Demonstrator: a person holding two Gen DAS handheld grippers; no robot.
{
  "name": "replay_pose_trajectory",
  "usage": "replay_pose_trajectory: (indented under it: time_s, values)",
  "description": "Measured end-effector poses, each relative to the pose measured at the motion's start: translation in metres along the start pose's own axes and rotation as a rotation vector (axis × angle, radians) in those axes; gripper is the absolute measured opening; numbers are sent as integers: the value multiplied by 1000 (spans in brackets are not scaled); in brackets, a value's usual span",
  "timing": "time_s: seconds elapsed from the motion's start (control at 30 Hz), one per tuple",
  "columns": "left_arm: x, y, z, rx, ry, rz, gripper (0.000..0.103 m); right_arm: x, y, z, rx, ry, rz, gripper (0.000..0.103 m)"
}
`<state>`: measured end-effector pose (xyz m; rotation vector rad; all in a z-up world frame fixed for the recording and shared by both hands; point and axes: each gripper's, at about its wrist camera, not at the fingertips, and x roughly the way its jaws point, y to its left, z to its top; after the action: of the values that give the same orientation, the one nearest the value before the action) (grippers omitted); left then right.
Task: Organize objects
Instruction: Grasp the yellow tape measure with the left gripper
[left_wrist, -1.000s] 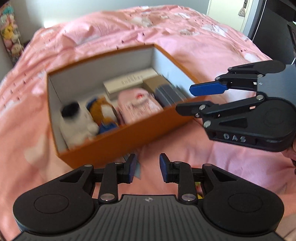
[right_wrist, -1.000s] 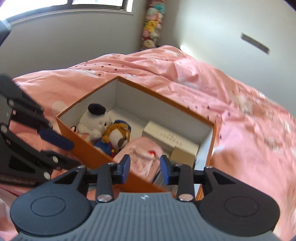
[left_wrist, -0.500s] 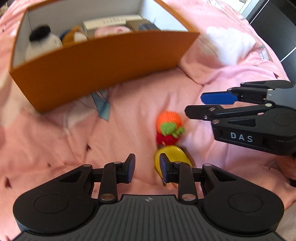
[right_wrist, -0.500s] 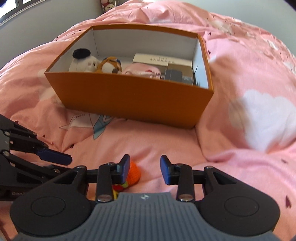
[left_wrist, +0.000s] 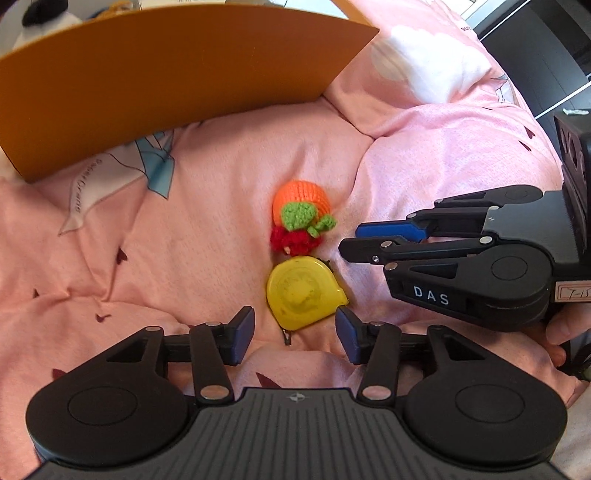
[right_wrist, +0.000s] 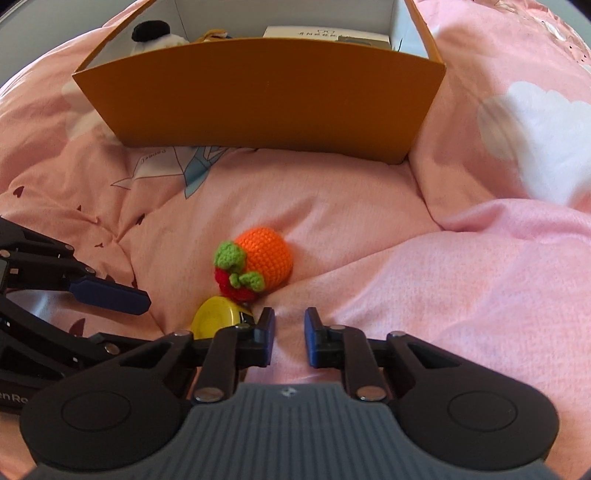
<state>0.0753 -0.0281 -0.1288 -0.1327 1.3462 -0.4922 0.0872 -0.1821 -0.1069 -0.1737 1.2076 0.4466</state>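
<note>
A crocheted orange fruit (left_wrist: 301, 201) (right_wrist: 267, 254) with green leaves and a red part lies on the pink duvet in front of the orange box (left_wrist: 166, 74) (right_wrist: 258, 99). A yellow tape measure (left_wrist: 301, 293) (right_wrist: 214, 317) lies right beside it on the near side. My left gripper (left_wrist: 294, 332) points down at the tape measure, its jaws opening. The tape's near edge sits just ahead of the gap and the pads are clear of it. My right gripper (right_wrist: 290, 328) (left_wrist: 354, 240) hovers to the right of both objects, its jaws closing to a narrow gap over bare bedding.
The box holds a white plush with a black hat (right_wrist: 151, 31), another plush and a white carton (right_wrist: 321, 32). Rumpled pink duvet (right_wrist: 461, 277) surrounds everything. Dark furniture (left_wrist: 535, 44) stands past the bed's right edge. A hand (left_wrist: 557, 325) grips the right tool.
Both grippers dropped and tipped down from the box to the bedding in front of it. The fruit and tape measure came into view. Left jaws widened and right jaws narrowed.
</note>
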Motion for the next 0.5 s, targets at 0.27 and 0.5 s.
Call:
replay_pose_trajectory:
  time_s: [0.27,0.5]
  values:
    - [25,-7,6,-2,6,-27,63,3,-12,-1,64,-2,22,9]
    - [42,-6,11,-60,30,-1,74,-2,-25,-1,125,-30,34,8]
